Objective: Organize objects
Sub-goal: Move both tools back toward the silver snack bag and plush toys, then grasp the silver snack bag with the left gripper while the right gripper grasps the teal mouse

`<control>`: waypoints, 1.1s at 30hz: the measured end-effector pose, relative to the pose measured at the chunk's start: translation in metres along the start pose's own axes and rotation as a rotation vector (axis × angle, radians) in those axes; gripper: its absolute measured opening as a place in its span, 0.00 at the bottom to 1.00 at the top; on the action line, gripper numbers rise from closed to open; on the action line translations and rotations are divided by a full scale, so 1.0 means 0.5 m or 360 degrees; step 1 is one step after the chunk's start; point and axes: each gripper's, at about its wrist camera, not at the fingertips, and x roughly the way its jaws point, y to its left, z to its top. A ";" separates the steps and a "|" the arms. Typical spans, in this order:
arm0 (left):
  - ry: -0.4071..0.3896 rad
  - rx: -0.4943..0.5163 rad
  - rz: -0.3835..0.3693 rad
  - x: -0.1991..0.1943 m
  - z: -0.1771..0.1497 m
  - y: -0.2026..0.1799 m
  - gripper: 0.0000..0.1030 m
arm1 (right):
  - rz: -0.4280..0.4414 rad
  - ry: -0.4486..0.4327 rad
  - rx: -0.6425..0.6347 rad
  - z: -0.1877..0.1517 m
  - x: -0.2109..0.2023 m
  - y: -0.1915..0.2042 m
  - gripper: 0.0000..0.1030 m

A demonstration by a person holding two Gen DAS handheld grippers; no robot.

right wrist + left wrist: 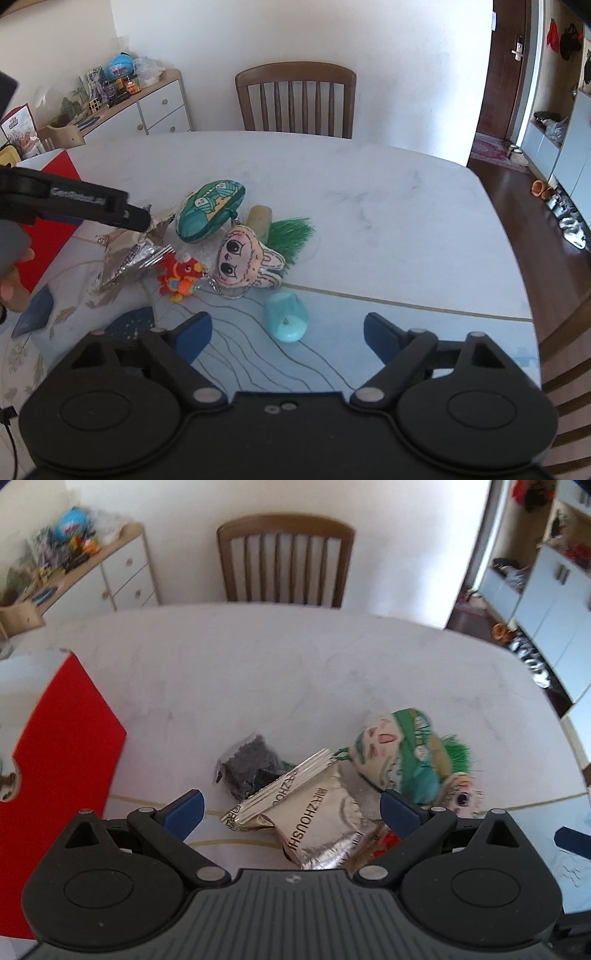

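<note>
A crumpled silver snack packet (314, 823) lies on the white table (295, 664), between the blue pads of my left gripper (291, 812). The jaws stand wide and neither pad presses on it. Behind it are a small dark bag (251, 771), a green yarn-print pouch (399, 753) and a bunny-face plush (461, 794). In the right wrist view my left gripper (146, 223) reaches down over the packet (125, 258). My right gripper (288, 338) is open just above a turquoise roll (286, 317), which no pad touches. A red dragon plush (181, 277) sits left of it.
A red box (62, 775) stands at the table's left. A green tassel (291, 232) and a beige piece (258, 219) lie behind the bunny plush (247, 258). A wooden chair (295, 99) faces the far edge. A printed mat (369, 332) covers the near side.
</note>
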 end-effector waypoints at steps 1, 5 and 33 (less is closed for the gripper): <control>0.0011 -0.0011 0.0019 0.006 0.001 0.000 0.99 | 0.0003 0.0005 0.0001 0.001 0.006 0.000 0.83; 0.0067 -0.0050 0.0060 0.027 0.001 0.000 0.99 | 0.0004 0.0018 -0.0018 0.004 0.027 0.005 0.80; 0.0043 -0.0018 -0.0123 0.026 -0.045 0.010 0.51 | -0.0072 0.0074 0.0005 -0.003 0.070 0.010 0.32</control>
